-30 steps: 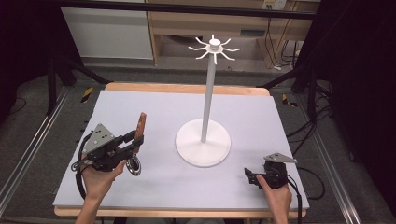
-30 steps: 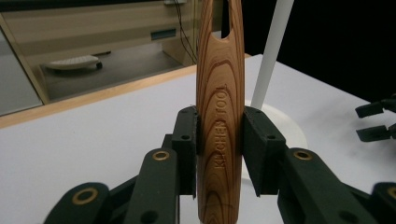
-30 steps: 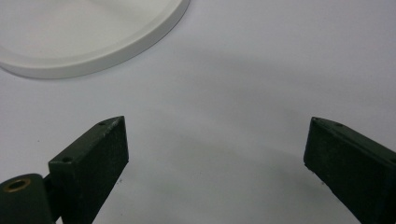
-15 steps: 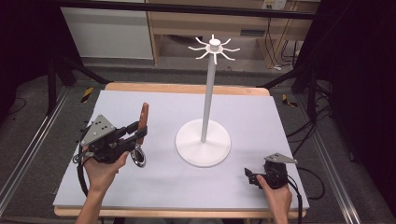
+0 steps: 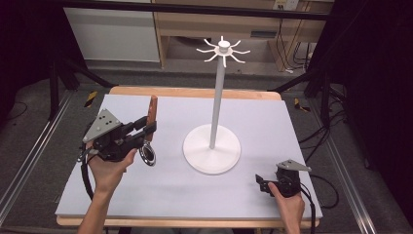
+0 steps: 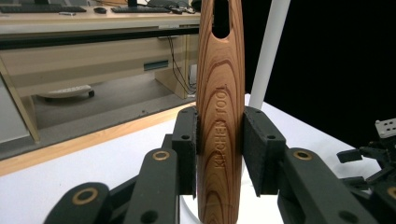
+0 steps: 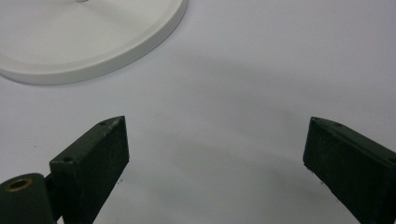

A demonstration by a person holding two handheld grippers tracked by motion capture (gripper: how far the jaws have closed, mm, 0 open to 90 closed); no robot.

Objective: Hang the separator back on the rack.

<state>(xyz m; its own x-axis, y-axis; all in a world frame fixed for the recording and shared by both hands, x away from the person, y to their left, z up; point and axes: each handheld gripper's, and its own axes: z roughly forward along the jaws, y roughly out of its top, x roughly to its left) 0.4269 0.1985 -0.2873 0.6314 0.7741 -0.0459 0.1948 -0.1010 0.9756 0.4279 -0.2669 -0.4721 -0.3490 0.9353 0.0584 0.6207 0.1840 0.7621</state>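
My left gripper [image 5: 147, 128] is shut on a wooden-handled kitchen tool [image 5: 153, 109], held above the left side of the table. The handle stands nearly upright, and its round metal head [image 5: 147, 155] hangs below the jaws. In the left gripper view the handle [image 6: 220, 93], engraved "KITCHEN TOOL" with a slot near its top, sits clamped between both pads [image 6: 259, 144]. A white stand [image 5: 212, 148] with a tall pole and several hooks [image 5: 223, 48] at its top rises mid-table, right of the tool. My right gripper [image 5: 261, 183] rests open at the front right, nothing between its pads [image 7: 95, 158].
A white mat [image 5: 195, 195] covers the wooden table [image 5: 195, 92]. The stand's round base [image 7: 93, 42] lies just beyond my right gripper. Dark frame legs and cables stand off the table's sides, with a desk and shelves behind.
My left gripper has lifted the tool and carried it slightly right and away from me; the handle now stands more upright. The right gripper has not moved.
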